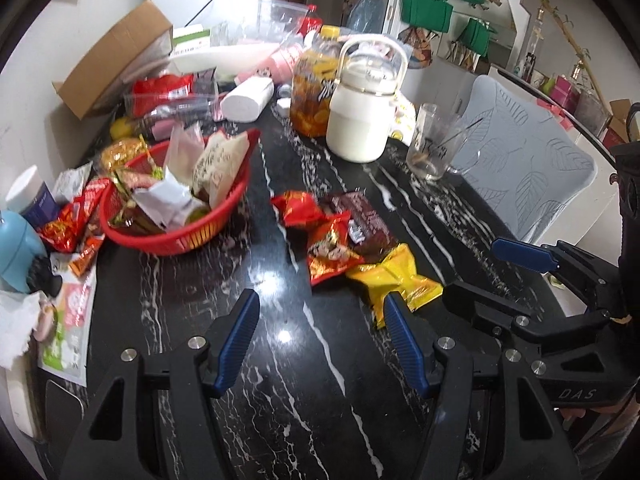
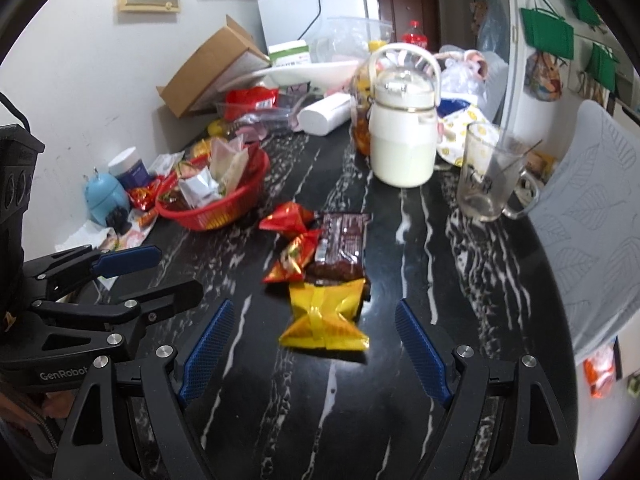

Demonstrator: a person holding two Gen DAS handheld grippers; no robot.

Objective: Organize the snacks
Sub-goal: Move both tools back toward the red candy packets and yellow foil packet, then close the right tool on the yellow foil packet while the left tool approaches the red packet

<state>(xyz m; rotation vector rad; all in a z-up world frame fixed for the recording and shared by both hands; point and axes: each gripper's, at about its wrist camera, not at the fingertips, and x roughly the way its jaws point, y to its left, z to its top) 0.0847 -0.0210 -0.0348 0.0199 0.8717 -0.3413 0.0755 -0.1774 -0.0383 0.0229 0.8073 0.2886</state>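
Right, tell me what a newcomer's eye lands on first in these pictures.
Most likely the loose snack packets in the middle of the black marble table: a yellow packet nearest the grippers, with a brown packet and two red packets just behind it. Next, the red basket heaped with wrappers at the left, and the white kettle standing behind the pile beside a glass mug.
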